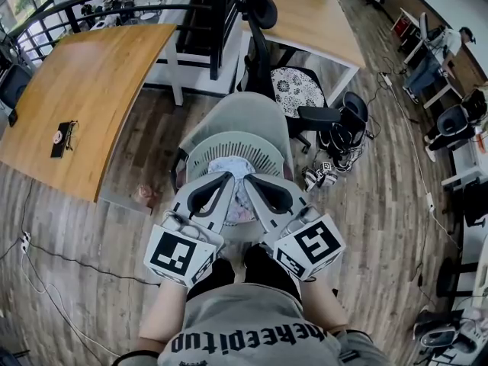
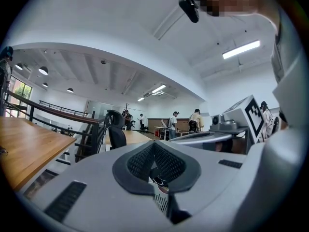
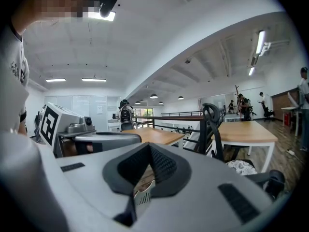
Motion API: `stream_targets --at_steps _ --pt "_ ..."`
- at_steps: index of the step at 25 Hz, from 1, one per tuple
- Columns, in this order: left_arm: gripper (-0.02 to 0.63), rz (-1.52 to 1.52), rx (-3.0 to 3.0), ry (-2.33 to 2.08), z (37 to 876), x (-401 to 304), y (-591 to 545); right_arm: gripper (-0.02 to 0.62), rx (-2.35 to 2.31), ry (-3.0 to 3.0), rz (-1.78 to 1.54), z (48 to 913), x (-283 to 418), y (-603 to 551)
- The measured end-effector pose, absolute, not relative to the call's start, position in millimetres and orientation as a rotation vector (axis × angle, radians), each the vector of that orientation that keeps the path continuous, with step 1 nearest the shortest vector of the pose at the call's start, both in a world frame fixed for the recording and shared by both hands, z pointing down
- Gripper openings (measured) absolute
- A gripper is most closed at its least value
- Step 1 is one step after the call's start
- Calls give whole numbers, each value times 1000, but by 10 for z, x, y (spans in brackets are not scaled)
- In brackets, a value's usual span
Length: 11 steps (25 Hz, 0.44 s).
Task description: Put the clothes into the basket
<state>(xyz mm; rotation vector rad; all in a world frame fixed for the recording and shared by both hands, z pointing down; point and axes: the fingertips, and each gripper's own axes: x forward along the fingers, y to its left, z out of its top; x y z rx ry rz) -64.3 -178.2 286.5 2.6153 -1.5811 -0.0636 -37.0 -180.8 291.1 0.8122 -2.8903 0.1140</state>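
With jaws pressed together and empty, the left gripper (image 1: 228,176) and right gripper (image 1: 248,179) are being held just above the basket (image 1: 226,146), where pale clothes (image 1: 235,168) are lying, so the task is being judged nearly complete.

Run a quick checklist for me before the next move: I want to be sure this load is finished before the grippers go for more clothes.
1. Grey two-jaw left gripper, jaws together with nothing between them: ok.
2. Grey two-jaw right gripper, jaws together, empty: ok.
3. Pale crumpled clothes inside the round white slatted plastic basket: ok.
4. Nothing hanging over the basket's rim: cannot tell, as the grippers cover its near side.
5. No garment left outside: cannot tell. The grey fabric behind the basket may be a garment or a chair cover.
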Motion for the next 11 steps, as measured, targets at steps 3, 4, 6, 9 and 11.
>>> stream_targets --at_steps 3,4,6,9,11 --pt "14 -73 2620 -1576 2847 -661 -1767 9 817 -2886 105 2902 -398 -1786" --pt "14 -75 2620 -1577 2840 -670 -1764 9 818 -2885 102 2894 -408 -1779" --pt "14 -81 2620 -1577 2828 -690 -1755 9 820 -2885 96 2878 -425 -1767" --pt "14 -85 2622 -1575 2824 -713 -1739 9 823 -2886 86 2853 -446 -1754" --pt "14 -87 2624 -1574 2820 -726 -1729 9 824 -2886 79 2838 -461 -1745"
